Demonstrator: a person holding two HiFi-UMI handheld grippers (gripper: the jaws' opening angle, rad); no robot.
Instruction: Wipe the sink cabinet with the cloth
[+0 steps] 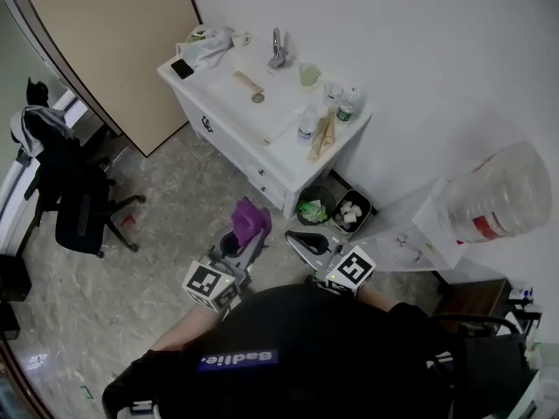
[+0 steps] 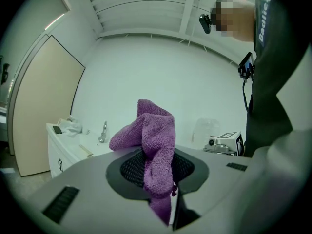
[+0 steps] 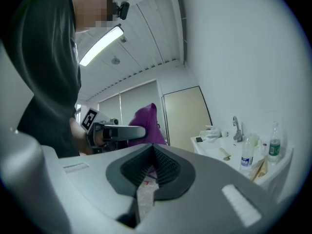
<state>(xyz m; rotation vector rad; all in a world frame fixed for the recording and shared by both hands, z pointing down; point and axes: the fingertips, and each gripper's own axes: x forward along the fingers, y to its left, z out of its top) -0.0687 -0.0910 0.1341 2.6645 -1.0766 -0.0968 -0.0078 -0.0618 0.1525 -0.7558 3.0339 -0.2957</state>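
Clearly the wiping has not begun. In the head view the sink cabinet (image 1: 234, 143) stands well apart from the person, across open floor. Its top is crowded: bottles (image 1: 306, 126) near the front right corner, a tap (image 1: 277, 49) at the back and a crumpled white bundle (image 1: 208, 45) at the far left. A broad sweep over that top would probably knock a bottle down, perhaps into the bins (image 1: 313, 206) just beside the cabinet's end. The left gripper (image 1: 238, 250) carries the purple cloth (image 1: 251, 219) up in front of the person, and the right gripper (image 1: 304, 239) hovers close beside it without touching anything.

From the left gripper view, the likelier trouble is the grip. The jaws are clamped on one narrow fold of the cloth, while most of it bunches loose above the pads and a tail hangs below. Hard rubbing could drag that fold out, or let bare jaw scrape the paint.

From the right gripper view, the jaws stand closed tip to tip with nothing between them; only floor shows through the slit beneath. It looks free to move the clutter aside.
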